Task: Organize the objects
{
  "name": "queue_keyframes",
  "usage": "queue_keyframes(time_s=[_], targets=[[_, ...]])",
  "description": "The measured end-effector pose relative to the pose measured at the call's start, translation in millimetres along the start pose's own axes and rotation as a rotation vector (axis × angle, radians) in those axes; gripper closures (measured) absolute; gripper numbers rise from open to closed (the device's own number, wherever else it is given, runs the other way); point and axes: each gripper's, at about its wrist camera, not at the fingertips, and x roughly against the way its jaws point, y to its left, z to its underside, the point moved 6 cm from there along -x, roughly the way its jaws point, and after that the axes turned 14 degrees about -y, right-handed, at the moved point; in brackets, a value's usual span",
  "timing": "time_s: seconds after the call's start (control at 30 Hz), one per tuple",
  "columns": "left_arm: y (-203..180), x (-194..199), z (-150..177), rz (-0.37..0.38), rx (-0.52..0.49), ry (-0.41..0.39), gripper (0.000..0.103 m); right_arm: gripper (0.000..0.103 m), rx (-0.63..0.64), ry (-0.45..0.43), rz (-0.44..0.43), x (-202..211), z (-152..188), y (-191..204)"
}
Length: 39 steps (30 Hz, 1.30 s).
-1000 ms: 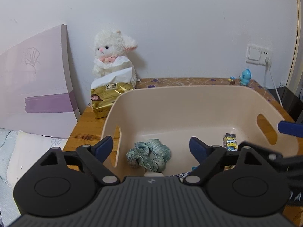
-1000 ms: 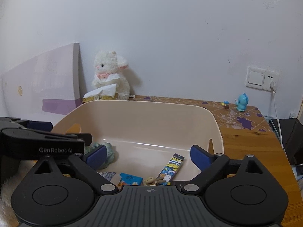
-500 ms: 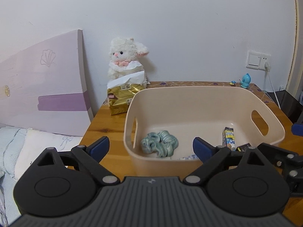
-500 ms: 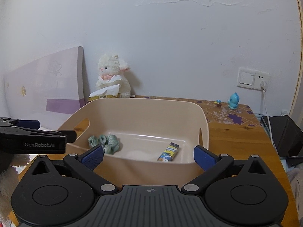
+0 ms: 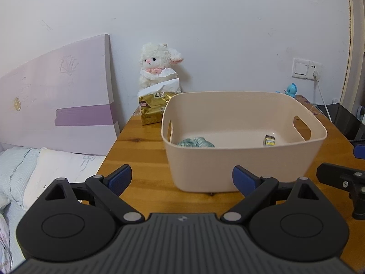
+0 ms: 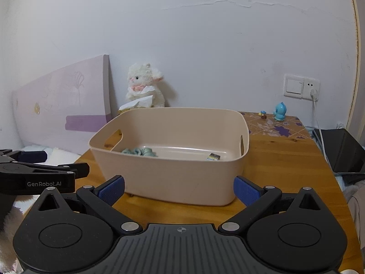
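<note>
Gripper (image 6: 179, 189) probably short of bin (image 6: 173, 173)

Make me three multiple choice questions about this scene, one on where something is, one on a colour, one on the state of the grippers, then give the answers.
1. Where is the green scrunchie?
A. Inside the beige bin
B. On the wooden table beside the bin
C. On the bed

2. What colour is the small figurine near the wall socket?
A. Red
B. Blue
C. Yellow

3. How do the left gripper and the right gripper stand?
A. Both shut
B. Only the left open
C. Both open and holding nothing

Answers:
1. A, it lies on the bin's floor.
2. B, it is plainly light blue.
3. C, each pair of pads is wide apart.
</note>
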Motion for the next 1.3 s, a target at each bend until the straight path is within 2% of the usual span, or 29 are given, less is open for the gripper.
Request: queue_keyframes(time_s=[0.27,0.57,0.93,1.3], targets=[[4,31,11,-0.013,-0.002,-0.011,0.007,0.000,-0.023,0.012,-0.025,20,12,5],[1,55,20,0.005,-0.013,-0.017,0.007,0.000,-0.078,0.004,-0.030,43,24,-2],[-7,74,44,0.043,-0.017,0.007,0.007,0.000,-0.075,0.038,-0.015,60,41,-9],[-8,84,45,0.048,-0.013,0.010,0.007,0.000,-0.033,0.048,-0.016,65,43,-5]])
